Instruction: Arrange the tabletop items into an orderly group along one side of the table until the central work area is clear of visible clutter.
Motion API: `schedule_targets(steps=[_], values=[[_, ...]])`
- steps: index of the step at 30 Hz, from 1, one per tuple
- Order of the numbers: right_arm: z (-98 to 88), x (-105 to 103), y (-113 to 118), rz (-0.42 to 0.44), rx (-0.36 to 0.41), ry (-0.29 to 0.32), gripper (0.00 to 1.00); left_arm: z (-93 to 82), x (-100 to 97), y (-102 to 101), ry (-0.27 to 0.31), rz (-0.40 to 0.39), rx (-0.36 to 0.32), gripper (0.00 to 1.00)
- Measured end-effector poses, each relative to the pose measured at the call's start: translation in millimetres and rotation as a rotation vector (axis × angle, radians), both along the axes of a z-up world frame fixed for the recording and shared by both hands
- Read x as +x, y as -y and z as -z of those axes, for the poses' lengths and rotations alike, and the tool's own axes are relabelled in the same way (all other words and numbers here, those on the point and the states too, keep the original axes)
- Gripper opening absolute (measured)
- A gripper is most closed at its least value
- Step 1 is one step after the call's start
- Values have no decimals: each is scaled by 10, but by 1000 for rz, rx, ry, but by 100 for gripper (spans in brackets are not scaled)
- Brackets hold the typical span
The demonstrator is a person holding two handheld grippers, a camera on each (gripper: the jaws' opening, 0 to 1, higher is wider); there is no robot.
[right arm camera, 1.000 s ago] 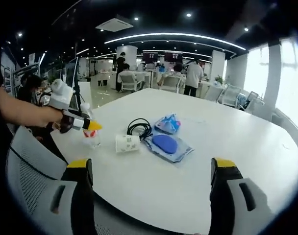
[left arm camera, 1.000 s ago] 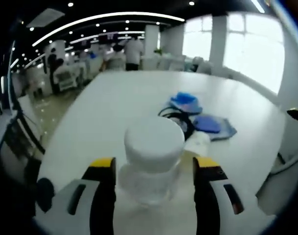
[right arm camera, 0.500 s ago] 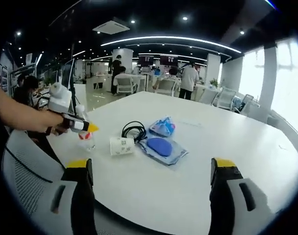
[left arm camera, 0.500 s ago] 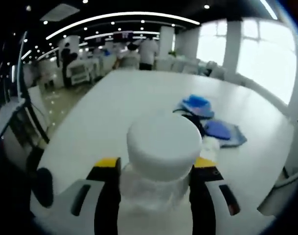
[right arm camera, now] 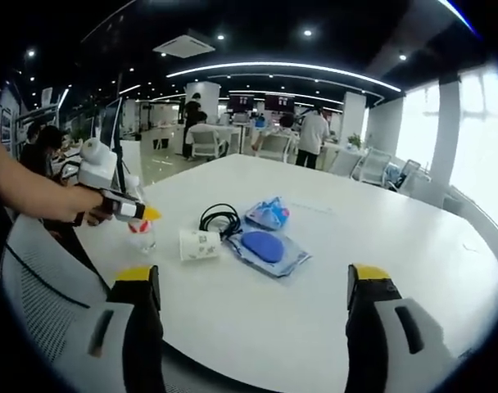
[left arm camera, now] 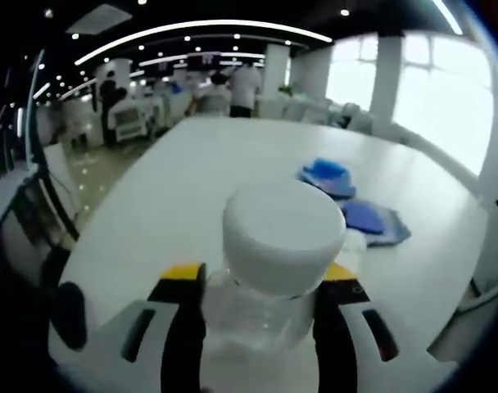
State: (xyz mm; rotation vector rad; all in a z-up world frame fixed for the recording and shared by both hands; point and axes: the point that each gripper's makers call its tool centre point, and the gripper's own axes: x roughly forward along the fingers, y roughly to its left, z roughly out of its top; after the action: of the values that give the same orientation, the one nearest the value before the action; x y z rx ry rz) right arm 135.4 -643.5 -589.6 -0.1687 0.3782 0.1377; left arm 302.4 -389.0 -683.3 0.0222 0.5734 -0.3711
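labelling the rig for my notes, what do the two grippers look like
Both match: each of the left gripper and the right gripper has two black jaws with yellow tips, backed by pale grey housings with dark slots. In the right gripper view, the left gripper also carries a white body on top.

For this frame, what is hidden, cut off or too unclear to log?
- Left gripper view: the bottle hides the black cable and most of the paper cup; the bottle's base is blurred.
- Right gripper view: the left gripper covers the bottle's top; cup print too small to read.
- Blue packets' contents unidentifiable.
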Motion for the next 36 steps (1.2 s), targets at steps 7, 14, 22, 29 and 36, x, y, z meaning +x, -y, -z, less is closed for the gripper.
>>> schedule_targets(steps=[7,14,22,29,36], values=[[-12,2,32,15,-2,7,94,-25,46,54,37,79,44,47],[-27,9,58,26,0,15,93,-39,114,35,53,99,10,47],[13,10,61,26,14,-6,96,-44,225,20,67,139,-1,47],[91,9,78,33,42,-51,99,-46,369,14,61,153,-21,47],[173,-13,93,39,52,-99,100,-129,540,86,83,209,-22,47]])
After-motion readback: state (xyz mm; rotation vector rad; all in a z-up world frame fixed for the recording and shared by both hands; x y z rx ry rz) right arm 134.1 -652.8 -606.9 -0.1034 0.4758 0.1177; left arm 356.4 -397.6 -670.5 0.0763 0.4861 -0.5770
